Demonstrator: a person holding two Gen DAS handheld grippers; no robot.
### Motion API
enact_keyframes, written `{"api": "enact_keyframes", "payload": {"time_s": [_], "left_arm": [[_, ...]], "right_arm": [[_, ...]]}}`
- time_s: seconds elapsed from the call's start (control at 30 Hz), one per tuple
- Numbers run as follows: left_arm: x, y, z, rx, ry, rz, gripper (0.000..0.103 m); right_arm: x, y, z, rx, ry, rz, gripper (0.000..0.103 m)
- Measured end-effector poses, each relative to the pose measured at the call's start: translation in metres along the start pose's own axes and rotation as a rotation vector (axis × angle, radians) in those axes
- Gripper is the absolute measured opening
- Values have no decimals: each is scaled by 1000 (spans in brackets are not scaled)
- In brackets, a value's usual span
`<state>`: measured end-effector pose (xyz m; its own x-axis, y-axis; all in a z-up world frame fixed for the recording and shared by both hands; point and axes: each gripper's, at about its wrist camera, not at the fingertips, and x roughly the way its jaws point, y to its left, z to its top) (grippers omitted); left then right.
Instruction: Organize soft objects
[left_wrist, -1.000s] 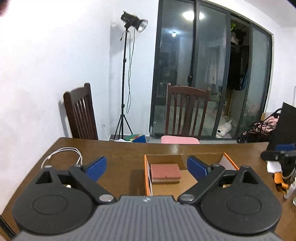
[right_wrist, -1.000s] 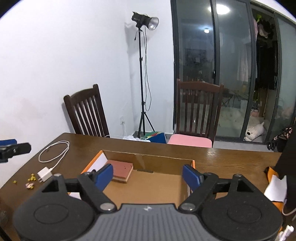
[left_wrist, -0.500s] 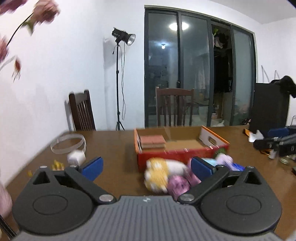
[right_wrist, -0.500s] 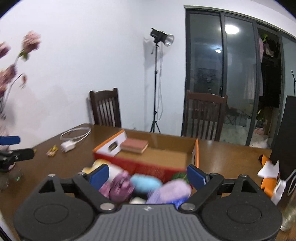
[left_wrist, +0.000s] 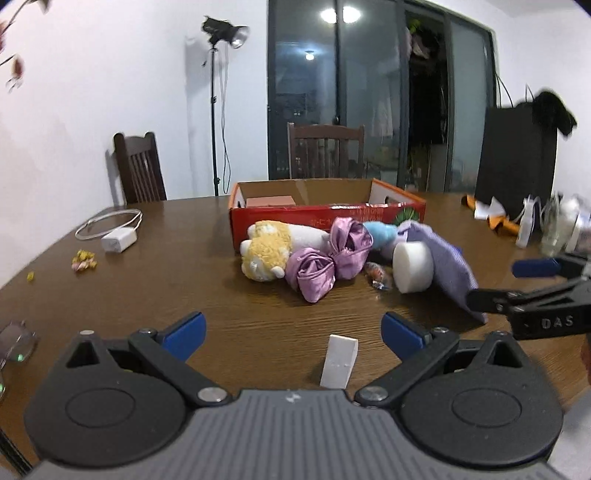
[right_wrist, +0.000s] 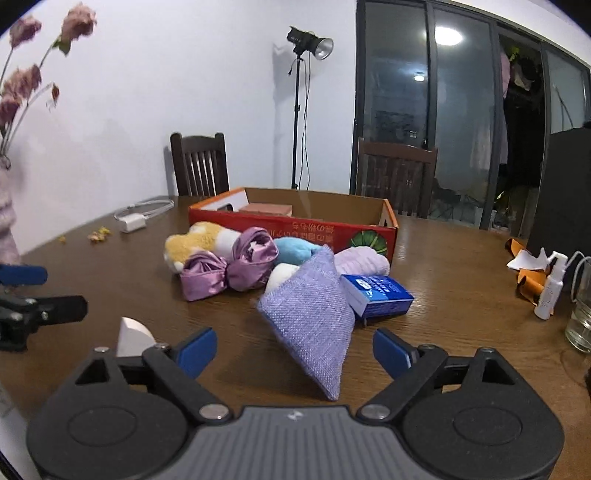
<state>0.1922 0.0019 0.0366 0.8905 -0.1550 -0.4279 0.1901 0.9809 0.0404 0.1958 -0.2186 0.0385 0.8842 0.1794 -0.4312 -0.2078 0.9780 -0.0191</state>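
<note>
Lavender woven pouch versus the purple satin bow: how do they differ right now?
The lavender woven pouch is flat, matte and coarse-weave; the purple satin bow is shiny, puffy and knotted. The pouch leans tilted nearest the right gripper; the bow lies beside the yellow plush toy. Both are purple, outside the box.

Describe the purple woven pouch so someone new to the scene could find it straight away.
Start at the red cardboard box on the wooden table; a heap of soft things lies against its near side. The purple woven pouch is the piece nearest the right gripper, leaning on a blue carton. Unlike the shiny satin bundles, it is flat, matte and coarsely woven.
</note>
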Motion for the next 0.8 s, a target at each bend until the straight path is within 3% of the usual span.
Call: {"api": "enact_keyframes", "payload": {"time_s": [0.13, 0.2, 0.23, 0.27, 0.3, 0.33, 0.37, 0.5, 0.67, 0.8], "left_arm": [[28, -16, -11, 114, 70, 30, 96], [38, -18, -15, 139, 101, 29, 72], [42, -18, -15, 139, 116, 16, 69], [43, -17, -15, 132, 115, -15, 59], [45, -16, -14, 122, 108, -40, 48], [47, -15, -13, 112, 100, -50, 47], [50, -14, -11, 103, 92, -44, 46], [66, -13, -6, 90, 55, 75, 43], [67, 9, 4, -48, 46, 178, 48], [41, 26, 10, -140, 18, 157, 53]], "right_arm": [[26, -1, 0, -35, 28, -22, 62], [37, -3, 1, -32, 28, -30, 53], [42, -5, 1, -28, 31, -28, 43], [45, -6, 2, -31, 34, -23, 29], [48, -7, 2, -38, 36, -24, 22], [49, -6, 2, -53, 41, -29, 9], [49, -3, 2, -80, 53, -24, 7], [34, 16, -1, -153, 124, 80, 6], [14, 55, -7, -168, 143, 362, 35], [0, 46, 6, -116, 71, 391, 37]]}}
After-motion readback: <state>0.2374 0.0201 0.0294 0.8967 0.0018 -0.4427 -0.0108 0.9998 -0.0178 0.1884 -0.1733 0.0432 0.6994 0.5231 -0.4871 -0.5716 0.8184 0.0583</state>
